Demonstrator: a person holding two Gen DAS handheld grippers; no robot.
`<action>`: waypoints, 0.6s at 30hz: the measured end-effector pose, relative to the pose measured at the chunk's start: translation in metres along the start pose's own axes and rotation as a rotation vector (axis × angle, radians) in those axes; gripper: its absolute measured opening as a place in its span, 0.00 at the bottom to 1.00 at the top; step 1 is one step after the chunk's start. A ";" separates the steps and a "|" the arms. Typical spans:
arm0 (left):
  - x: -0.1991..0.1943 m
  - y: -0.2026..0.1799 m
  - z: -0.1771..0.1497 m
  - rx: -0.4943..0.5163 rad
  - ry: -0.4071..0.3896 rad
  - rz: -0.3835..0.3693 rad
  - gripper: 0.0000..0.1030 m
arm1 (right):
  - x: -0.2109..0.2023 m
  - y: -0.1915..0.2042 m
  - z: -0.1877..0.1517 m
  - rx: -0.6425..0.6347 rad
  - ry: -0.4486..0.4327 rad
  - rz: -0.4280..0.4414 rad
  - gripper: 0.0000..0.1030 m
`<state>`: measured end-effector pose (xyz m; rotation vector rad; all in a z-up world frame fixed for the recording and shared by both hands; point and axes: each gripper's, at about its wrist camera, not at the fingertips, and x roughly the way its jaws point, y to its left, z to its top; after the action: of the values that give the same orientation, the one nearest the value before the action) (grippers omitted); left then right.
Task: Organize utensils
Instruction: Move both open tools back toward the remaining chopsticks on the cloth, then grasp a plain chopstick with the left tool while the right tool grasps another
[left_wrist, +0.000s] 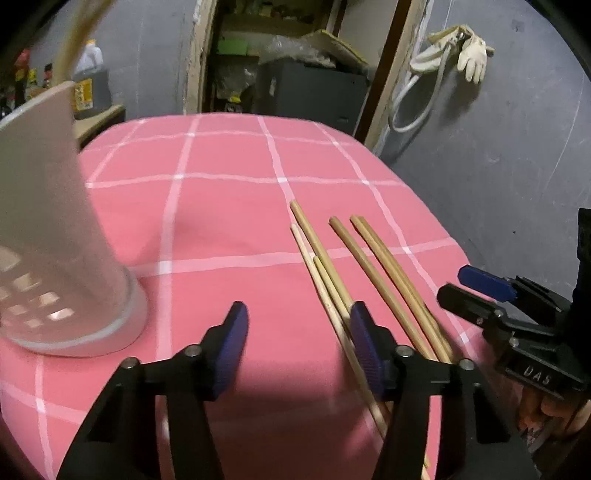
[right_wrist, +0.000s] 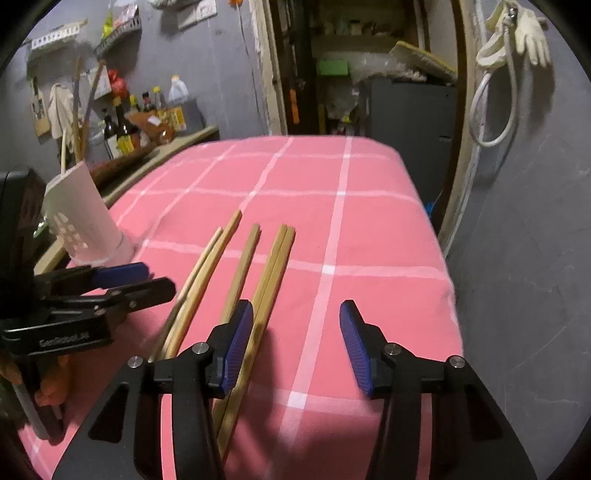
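Several wooden chopsticks lie side by side on the pink checked tablecloth, running toward me; they also show in the right wrist view. A white perforated utensil holder stands at the left and holds one chopstick; it also shows in the right wrist view. My left gripper is open and empty, its right finger over the leftmost chopsticks. My right gripper is open and empty, its left finger over the rightmost chopsticks. Each gripper shows in the other's view, the right and the left.
The table's right edge drops to a grey floor. A shelf with bottles stands behind the table at the left. A doorway with stored boxes is behind. White gloves and a hose hang on the right wall.
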<state>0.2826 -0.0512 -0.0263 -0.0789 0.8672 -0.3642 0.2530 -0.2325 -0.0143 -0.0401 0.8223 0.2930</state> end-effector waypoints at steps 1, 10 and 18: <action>0.003 0.000 0.002 0.004 0.011 -0.003 0.42 | 0.002 0.001 0.000 -0.003 0.009 0.003 0.44; 0.016 0.002 0.012 0.009 0.037 0.009 0.28 | 0.014 0.003 0.004 -0.020 0.069 -0.002 0.40; 0.027 -0.002 0.015 0.026 0.056 0.010 0.17 | 0.032 0.010 0.014 -0.044 0.120 -0.015 0.32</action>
<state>0.3096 -0.0631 -0.0358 -0.0404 0.9176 -0.3691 0.2806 -0.2127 -0.0278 -0.1063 0.9345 0.2967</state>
